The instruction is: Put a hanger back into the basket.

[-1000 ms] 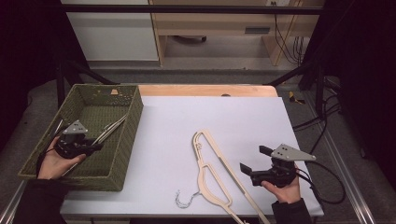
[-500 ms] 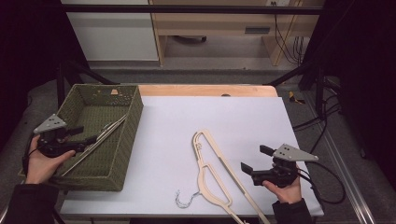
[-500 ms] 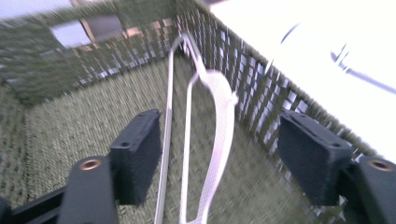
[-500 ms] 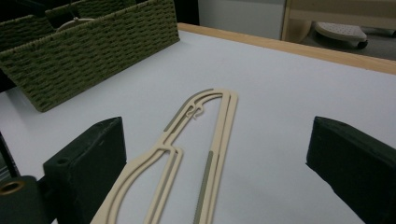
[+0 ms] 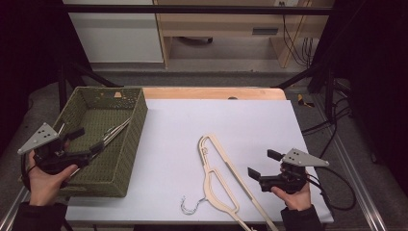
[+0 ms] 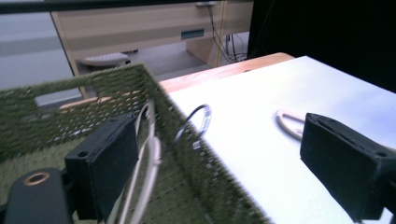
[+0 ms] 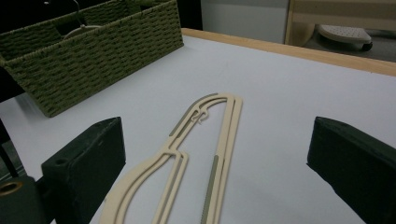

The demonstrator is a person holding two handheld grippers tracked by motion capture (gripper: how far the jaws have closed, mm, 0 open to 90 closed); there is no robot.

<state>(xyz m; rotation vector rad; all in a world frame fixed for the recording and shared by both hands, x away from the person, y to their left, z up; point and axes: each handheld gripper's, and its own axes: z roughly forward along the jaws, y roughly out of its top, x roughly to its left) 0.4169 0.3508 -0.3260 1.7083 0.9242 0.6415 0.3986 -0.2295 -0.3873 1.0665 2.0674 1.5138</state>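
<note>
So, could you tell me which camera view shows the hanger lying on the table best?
The high view: the whole cream hanger with its metal hook is visible. The right gripper view shows its body close up; the left gripper view catches one end.

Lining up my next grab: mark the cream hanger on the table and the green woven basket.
cream hanger [image 5: 215,179]: high view, its flat body.
green woven basket [image 5: 133,139]: high view, its right wall.

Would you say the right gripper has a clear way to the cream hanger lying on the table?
Probably yes: the right gripper is open, the cream hanger lies flat just ahead of its jaws, and the white table between them is bare.
</note>
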